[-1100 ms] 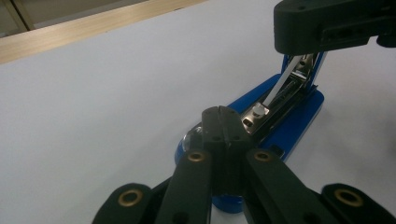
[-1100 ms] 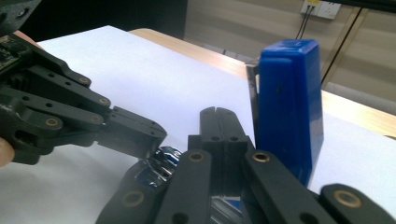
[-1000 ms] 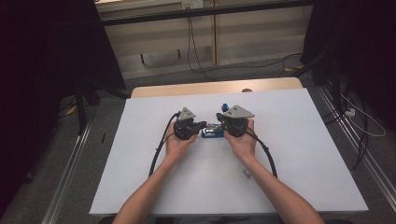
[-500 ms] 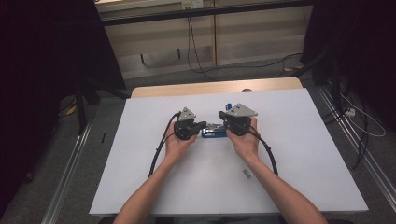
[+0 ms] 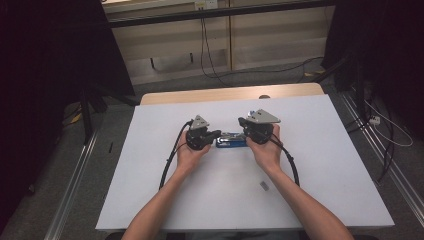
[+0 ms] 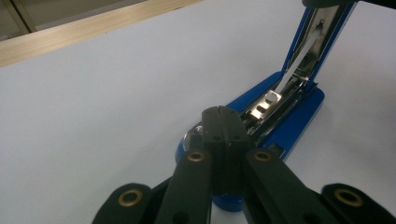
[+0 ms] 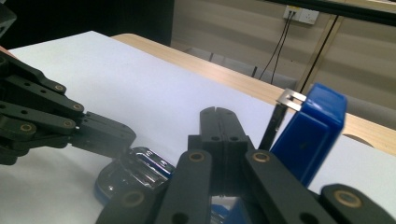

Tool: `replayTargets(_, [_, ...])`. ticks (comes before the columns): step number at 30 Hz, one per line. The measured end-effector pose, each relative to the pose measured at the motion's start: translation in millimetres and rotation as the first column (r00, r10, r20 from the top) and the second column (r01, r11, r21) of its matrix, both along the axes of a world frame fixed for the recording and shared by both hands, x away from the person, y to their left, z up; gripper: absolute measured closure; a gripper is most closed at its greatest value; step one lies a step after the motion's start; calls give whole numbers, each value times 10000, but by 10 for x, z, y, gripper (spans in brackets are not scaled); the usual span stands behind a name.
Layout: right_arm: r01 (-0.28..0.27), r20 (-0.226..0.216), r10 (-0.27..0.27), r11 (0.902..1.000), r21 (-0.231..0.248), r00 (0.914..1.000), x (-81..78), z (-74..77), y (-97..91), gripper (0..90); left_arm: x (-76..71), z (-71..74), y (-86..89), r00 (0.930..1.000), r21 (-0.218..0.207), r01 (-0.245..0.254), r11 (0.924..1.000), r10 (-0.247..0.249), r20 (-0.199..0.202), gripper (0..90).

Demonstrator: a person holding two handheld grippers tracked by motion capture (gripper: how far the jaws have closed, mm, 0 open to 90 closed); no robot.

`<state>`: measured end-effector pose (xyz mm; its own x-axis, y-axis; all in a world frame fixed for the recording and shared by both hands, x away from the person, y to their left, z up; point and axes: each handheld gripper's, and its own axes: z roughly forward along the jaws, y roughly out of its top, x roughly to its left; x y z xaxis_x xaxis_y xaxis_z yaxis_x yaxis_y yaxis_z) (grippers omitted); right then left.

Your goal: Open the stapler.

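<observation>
The stapler is blue plastic with bright metal inside, and it stands opened: its base lies flat on the white table, while its top arm is swung up at a steep angle, showing the shiny metal channel along its underside. In the right gripper view the raised arm's blue end stands up just right of that gripper's jaws, with a small metal plate at its upper corner, and the chrome front of the base lies low at the left. There is one stapler, two grippers, two hands, and one small grey piece lying alone on the table nearer the person, well apart from the stapler. The stapler sits in the middle of the table, between the two grippers. The left gripper has its jaws clenched together with nothing between them; in the left gripper view their joined tips sit over the near end of the base, though whether they touch it cannot be told. The right gripper is likewise clenched on nothing, its joined tips just beside the raised arm, which it does not grasp. In the right gripper view the left gripper's black jaws reach in from the left to the chrome front end.
</observation>
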<state>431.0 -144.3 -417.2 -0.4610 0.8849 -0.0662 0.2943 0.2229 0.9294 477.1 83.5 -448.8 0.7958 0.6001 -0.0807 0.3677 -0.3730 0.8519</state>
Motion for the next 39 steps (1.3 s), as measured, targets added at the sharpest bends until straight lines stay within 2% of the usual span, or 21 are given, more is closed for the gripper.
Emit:
replayTargets(8, [91,83,-89,9999,-136,9999,-37,-1,-69,900,-3,0,1,10000,53,40,10000,-40,47,900])
replayTargets(15, [523,44,-522,9985,-133,9986,-59,-22,-225,900,-7,-10,9,10000,-50,29,10000,-29,31,900])
replayTargets(22, [559,68,-558,9983,-156,9984,-107,-23,-305,900,-14,-17,9,10000,-122,-21,9999,22,22,900])
replayTargets(39, [917,-354,-922,9956,-172,9951,-176,-148,-598,900,-14,-18,9,10000,-122,-13,9999,14,60,900])
